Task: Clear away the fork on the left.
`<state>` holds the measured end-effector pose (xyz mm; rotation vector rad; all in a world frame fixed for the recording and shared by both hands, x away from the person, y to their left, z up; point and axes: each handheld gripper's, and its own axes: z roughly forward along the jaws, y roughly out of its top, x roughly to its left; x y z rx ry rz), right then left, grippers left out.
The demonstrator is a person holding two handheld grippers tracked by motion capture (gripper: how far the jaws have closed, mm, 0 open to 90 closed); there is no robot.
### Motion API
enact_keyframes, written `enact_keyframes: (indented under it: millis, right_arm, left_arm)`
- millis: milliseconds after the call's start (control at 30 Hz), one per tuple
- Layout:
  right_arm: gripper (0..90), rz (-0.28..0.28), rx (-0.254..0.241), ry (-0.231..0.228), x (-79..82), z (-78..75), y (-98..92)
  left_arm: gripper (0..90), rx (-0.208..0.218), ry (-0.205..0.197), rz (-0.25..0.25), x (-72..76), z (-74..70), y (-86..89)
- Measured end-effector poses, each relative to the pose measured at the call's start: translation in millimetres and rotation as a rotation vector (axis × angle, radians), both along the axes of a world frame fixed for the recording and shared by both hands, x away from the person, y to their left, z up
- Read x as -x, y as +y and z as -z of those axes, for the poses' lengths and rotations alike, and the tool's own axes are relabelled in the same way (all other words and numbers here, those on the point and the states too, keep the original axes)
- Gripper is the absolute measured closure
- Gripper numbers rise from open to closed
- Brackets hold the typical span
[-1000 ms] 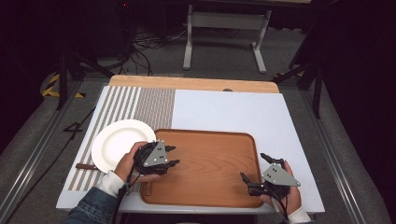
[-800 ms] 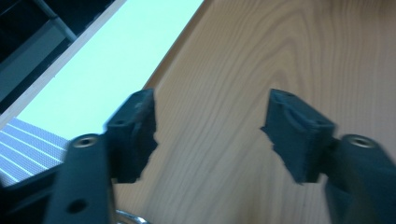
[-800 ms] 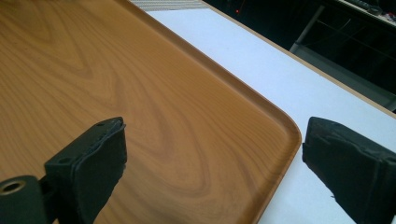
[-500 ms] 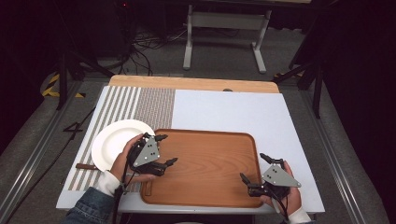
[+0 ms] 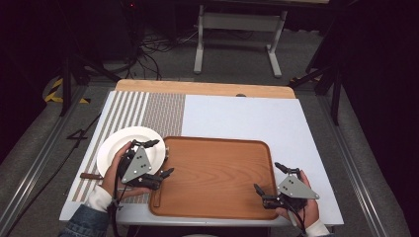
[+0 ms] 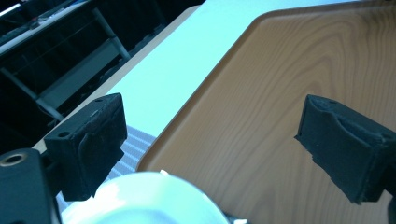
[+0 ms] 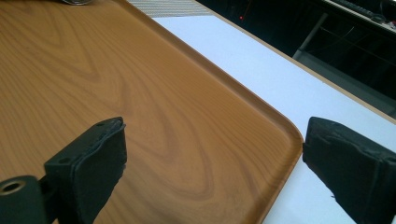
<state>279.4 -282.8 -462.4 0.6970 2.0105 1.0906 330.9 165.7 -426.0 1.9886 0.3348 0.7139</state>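
A wooden tray (image 5: 212, 168) lies on the white table, and a white plate (image 5: 118, 145) lies at its left end. My left gripper (image 5: 164, 156) hovers over the plate's right rim beside the tray's left edge. Its jaws have just been opening, and now they stand wide with nothing between them. In the left gripper view, the left gripper (image 6: 215, 140) looks over the plate (image 6: 144, 200) and the tray (image 6: 280, 70). My right gripper (image 5: 267, 176) is open at the tray's near right corner. In the right gripper view, the right gripper (image 7: 215, 158) has the tray's rim (image 7: 285, 135) between its spread jaws, untouched.
A striped placemat (image 5: 148, 111) lies under the plate at the table's left. A brown knife handle (image 5: 90, 176) pokes out near the plate's front left. Bare white tabletop (image 5: 237, 113) stretches behind the tray. Cables and a metal stand sit on the floor beyond.
My left gripper has moved left and slightly up, from the tray's left edge to over the plate's right rim, and its jaws have spread wider. The right gripper has stayed put.
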Motion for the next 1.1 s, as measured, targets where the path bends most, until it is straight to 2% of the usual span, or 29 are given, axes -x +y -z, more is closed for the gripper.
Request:
enact_keyframes:
  millis: [100,333,467,533,667,700,900,1100]
  right_arm:
    - [7.3,0.000,0.000,-0.001,0.0,0.0,-1.1]
    - [7.3,0.000,-0.003,0.001,-0.3,0.8,-2.2]
    - [7.2,0.001,-0.006,0.003,-0.2,0.9,-3.0]
    - [7.3,0.001,-0.006,0.001,-0.1,0.8,-2.9]
    - [7.3,0.004,0.000,0.003,0.2,1.3,-2.3]
    - [7.3,0.005,0.000,0.002,0.4,1.3,-2.3]
    - [7.3,0.003,0.014,0.001,0.4,0.8,1.7]
    - [7.3,0.007,0.015,0.002,-0.8,1.5,1.2]
  left_arm:
    - [8.3,0.018,0.002,-0.008,3.4,2.5,9.5]
    - [5.3,0.024,0.011,-0.049,13.0,10.4,31.2]
    - [6.1,0.016,0.031,-0.099,19.9,19.4,43.6]
    - [6.2,0.038,0.051,-0.098,23.1,23.1,49.5]
    - [5.6,0.044,0.059,-0.124,27.8,28.1,56.4]
    - [5.6,0.062,0.058,-0.128,29.3,28.9,59.9]
    - [5.5,0.087,0.048,-0.129,31.1,28.3,64.5]
    - [5.5,0.087,0.054,-0.127,29.3,29.3,63.9]
